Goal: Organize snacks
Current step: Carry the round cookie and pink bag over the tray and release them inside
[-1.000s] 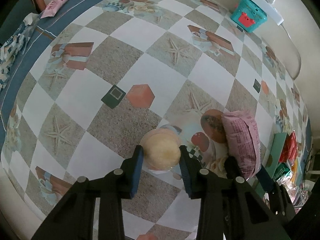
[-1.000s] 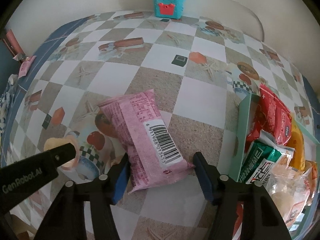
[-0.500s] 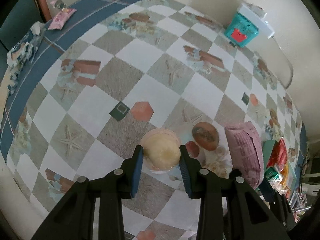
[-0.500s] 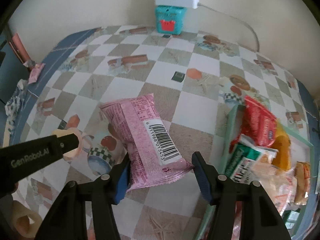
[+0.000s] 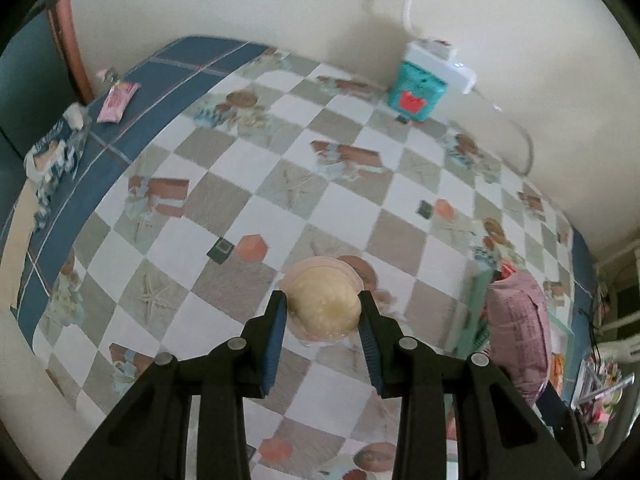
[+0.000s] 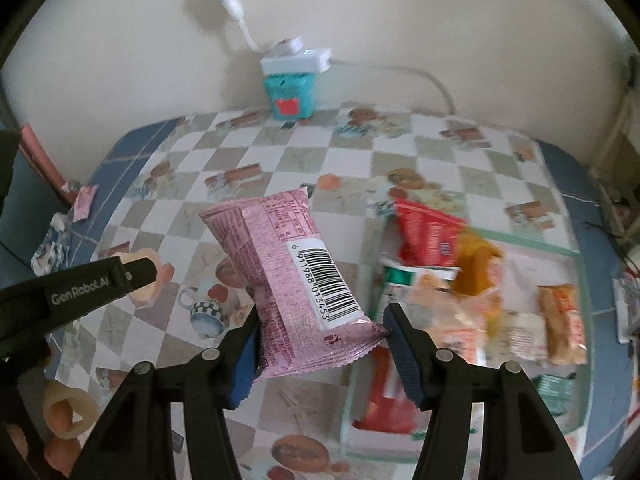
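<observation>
My left gripper (image 5: 323,309) is shut on a round pale bun in a clear wrapper (image 5: 320,294), held up above the checked tablecloth (image 5: 248,184). In the right wrist view one left finger (image 6: 100,282) and the bun (image 6: 147,294) show at the left. My right gripper (image 6: 320,320) is shut on a pink snack packet (image 6: 280,248) with a barcode label, also held off the table. The packet (image 5: 520,320) hangs beside the mint tray (image 5: 476,308). That tray (image 6: 347,408) holds several snack packs, red, green and orange.
A teal box (image 6: 289,94) with a white power strip (image 6: 296,60) on top stands against the back wall, its cable running right. A small pink sachet (image 5: 118,100) lies on the blue border at the far left. A person's fingers (image 6: 64,416) show at the lower left.
Both grippers have risen with their loads, so the table looks farther away. The pink packet has moved right, closer to the tray. Neither grip has changed.
</observation>
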`<state>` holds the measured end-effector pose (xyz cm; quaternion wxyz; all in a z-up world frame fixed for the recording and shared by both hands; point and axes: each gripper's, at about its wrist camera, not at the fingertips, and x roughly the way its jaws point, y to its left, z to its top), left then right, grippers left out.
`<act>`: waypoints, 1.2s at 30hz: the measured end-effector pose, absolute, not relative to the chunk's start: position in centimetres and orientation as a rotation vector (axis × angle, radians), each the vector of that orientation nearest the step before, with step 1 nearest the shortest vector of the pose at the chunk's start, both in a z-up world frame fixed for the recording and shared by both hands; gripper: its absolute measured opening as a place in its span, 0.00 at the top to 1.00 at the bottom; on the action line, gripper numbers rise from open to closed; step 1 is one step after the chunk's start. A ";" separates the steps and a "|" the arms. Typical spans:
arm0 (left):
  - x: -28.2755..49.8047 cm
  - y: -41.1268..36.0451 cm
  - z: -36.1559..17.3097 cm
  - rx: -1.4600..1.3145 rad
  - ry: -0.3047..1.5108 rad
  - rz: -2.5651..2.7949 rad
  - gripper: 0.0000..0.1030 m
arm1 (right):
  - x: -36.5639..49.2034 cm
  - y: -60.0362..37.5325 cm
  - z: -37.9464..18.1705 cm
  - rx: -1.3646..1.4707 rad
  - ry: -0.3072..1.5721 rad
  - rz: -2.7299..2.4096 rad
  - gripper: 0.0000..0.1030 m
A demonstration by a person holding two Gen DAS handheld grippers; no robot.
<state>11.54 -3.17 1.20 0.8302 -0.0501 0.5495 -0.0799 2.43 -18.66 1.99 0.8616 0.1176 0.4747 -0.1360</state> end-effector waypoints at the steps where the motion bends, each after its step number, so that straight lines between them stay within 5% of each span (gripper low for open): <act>1: 11.2 -3.5 1.7 -0.101 1.153 -0.183 0.64 | 1.7 -19.0 2.6 0.257 0.980 -0.297 0.40; 16: 4.0 -12.9 4.9 0.083 1.053 -0.409 0.64 | -8.5 -29.0 4.6 0.396 0.896 -0.586 0.40; 36: -5.2 -25.3 0.5 0.354 1.120 -0.636 0.64 | -13.8 -36.3 2.5 0.514 0.893 -0.684 0.40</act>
